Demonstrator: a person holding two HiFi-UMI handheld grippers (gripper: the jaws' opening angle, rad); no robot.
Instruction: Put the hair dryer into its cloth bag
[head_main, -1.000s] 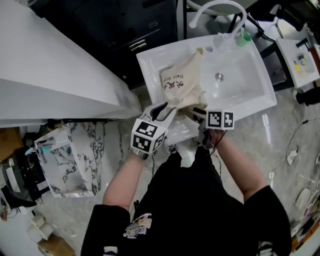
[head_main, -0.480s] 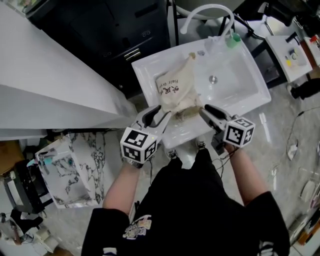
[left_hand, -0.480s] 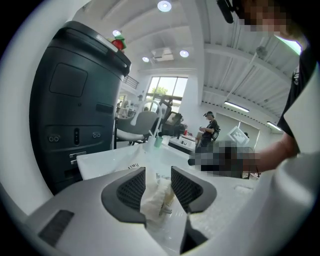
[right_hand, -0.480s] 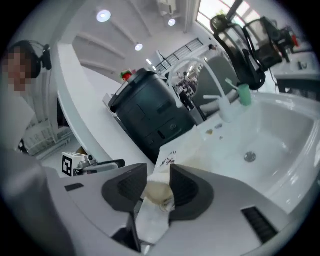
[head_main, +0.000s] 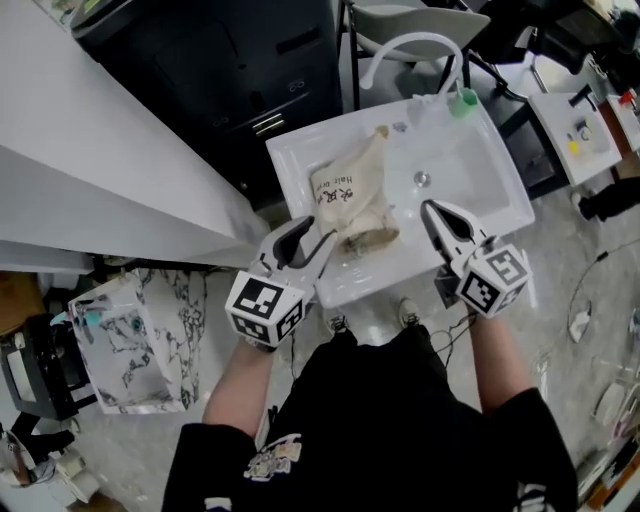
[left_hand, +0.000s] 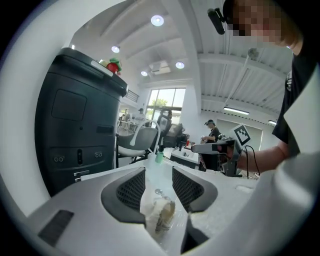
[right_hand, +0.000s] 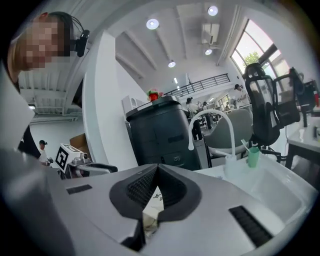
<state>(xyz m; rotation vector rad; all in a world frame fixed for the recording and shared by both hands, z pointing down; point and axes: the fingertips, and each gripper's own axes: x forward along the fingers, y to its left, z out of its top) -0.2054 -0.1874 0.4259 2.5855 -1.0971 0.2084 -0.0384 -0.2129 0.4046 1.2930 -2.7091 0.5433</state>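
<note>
Two grippers are hanging clear of the cloth bag (head_main: 352, 198), which is lying in the sink (head_main: 480, 170), its long axis running from 1 o'clock to 6 o'clock, crumpled end toward me. I am holding my left gripper (head_main: 312, 238) nearer, the bag at 1 o'clock from its jaws, which have just been opening, released, gripping nothing. My right gripper (head_main: 433, 207) is showing clenched, empty jaws, the bag at 10 o'clock. Cream, printed and bulging, the bag is probably hiding the hair dryer.

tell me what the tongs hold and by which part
Nothing. The left tongs, just opening wider, and the shut right tongs are both empty; the cloth bag lies free in the sink.
</note>
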